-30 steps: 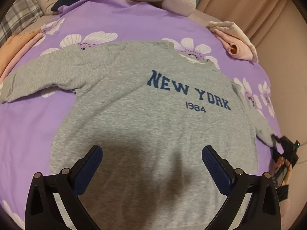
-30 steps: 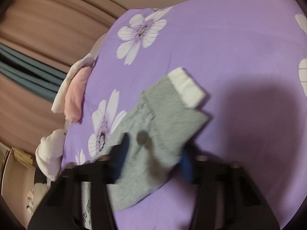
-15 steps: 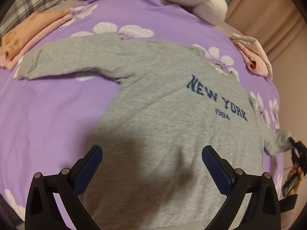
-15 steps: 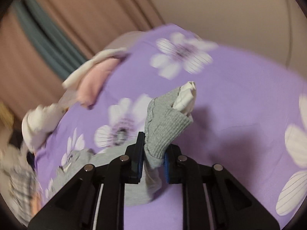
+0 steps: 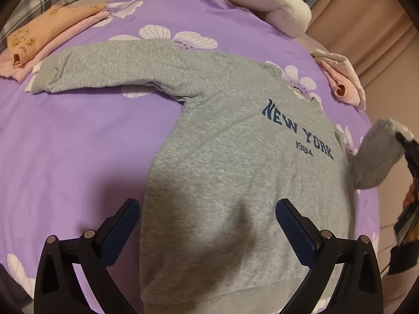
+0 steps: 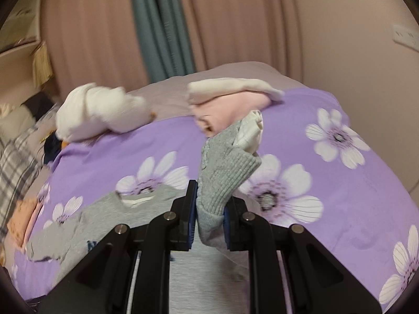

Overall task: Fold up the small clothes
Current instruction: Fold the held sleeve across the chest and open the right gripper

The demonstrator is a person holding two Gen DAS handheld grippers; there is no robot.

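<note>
A small grey sweatshirt (image 5: pixel 230 162) with "NEW YORK 1984" in blue lies face up on a purple flowered bedspread (image 5: pixel 78 136). Its far sleeve (image 5: pixel 110 68) stretches flat to the left. My left gripper (image 5: pixel 207 225) hovers open over the lower body of the shirt, holding nothing. My right gripper (image 6: pixel 208 217) is shut on the other sleeve's cuff (image 6: pixel 225 172), lifted off the bed, with a white inner cuff (image 6: pixel 251 130) poking out above. In the left wrist view this raised sleeve (image 5: pixel 377 157) hangs at the right edge beside the right gripper (image 5: pixel 408 146).
Folded orange and pink clothes (image 5: pixel 39 41) lie at the bed's far left. A pink and cream bundle (image 6: pixel 235 102) sits beyond the shirt's collar. White plush bedding (image 6: pixel 97 112) and a plaid pillow (image 6: pixel 15 164) lie at the bed's head. Curtains (image 6: pixel 162 26) hang behind.
My right gripper closed on the sleeve cuff and lifted it off the bed while rolling upright. My left gripper drifted left over the shirt, staying open.
</note>
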